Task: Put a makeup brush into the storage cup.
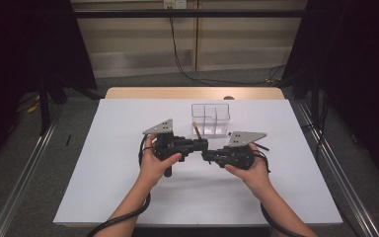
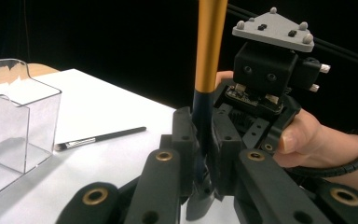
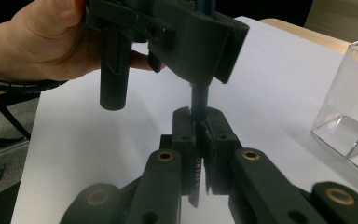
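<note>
Step in hand, as I judge it: a handover of the brush [image 2: 210, 51] between the 2 grippers, above the sheet in front of the organizer [image 1: 210, 119]. The left gripper [image 1: 203, 144] is clamped on the dark lower handle, gold end up; the right gripper [image 1: 208, 156] grips the same stick just below. Next, 1 gripper must let go before the brush can go to the organizer. Both hands [image 1: 156, 160] hold level, tips meeting mid-table. Farther off lies a 2nd brush [image 2: 100, 138].

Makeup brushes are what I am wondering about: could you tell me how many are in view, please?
2. One brush, gold and dark handled, stands upright, gripped by both the left gripper and the right gripper. A second black brush lies flat on the table near the clear organizer. None appear hidden.
</note>
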A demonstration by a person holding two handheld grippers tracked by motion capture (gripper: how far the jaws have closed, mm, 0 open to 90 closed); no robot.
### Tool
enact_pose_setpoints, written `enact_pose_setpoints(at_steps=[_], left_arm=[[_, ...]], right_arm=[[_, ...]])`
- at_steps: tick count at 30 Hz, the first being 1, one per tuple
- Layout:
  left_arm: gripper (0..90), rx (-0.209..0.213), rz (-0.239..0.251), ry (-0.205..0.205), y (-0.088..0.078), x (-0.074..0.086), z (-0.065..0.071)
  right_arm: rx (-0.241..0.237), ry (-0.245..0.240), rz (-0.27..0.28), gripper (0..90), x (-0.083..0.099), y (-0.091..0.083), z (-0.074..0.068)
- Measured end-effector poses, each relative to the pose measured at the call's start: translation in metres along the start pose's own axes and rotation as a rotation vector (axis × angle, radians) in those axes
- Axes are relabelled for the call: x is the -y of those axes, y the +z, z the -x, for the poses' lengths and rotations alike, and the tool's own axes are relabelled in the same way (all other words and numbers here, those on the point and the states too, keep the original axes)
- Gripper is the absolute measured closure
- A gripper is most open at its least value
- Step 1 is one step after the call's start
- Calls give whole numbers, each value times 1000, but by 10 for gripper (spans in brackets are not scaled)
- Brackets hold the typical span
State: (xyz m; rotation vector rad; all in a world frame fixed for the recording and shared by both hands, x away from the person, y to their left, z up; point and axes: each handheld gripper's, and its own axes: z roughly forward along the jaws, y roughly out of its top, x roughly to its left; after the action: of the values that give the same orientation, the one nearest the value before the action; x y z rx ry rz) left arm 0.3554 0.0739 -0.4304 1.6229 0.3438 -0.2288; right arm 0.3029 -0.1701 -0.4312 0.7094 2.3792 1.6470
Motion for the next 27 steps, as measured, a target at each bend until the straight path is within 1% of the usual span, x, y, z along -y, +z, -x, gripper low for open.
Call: enact_pose_setpoints(at_steps=[5,9,14,17,19,22,24,26,27], left_arm=[[829,-5,9,6,1,2,0],[829,-7,2,11,2,2,1],[829,-18,-8,19,0,1,2],[829,-28,-12,26,-1,1,1],[829,-30,-10,29,-2,0,1],[829,-36,-4,36,-4,-1,2],[829,-38,-7,38,-5,-2,2],[829,-42,-9,37,-5,-2,1],[829,-45,-11,37,-6,-1,1]], right_arm=[[-7,17,8,835,1,4,0],[-16,24,11,825,2,8,-2],[-19,26,18,817,2,7,-2],[-17,26,28,794,1,4,-2],[-13,26,34,759,0,2,-2],[1,30,43,677,-1,-3,-1],[8,45,48,592,-1,-6,1],[11,51,71,513,-1,-9,3],[18,59,86,444,-1,-12,5]])
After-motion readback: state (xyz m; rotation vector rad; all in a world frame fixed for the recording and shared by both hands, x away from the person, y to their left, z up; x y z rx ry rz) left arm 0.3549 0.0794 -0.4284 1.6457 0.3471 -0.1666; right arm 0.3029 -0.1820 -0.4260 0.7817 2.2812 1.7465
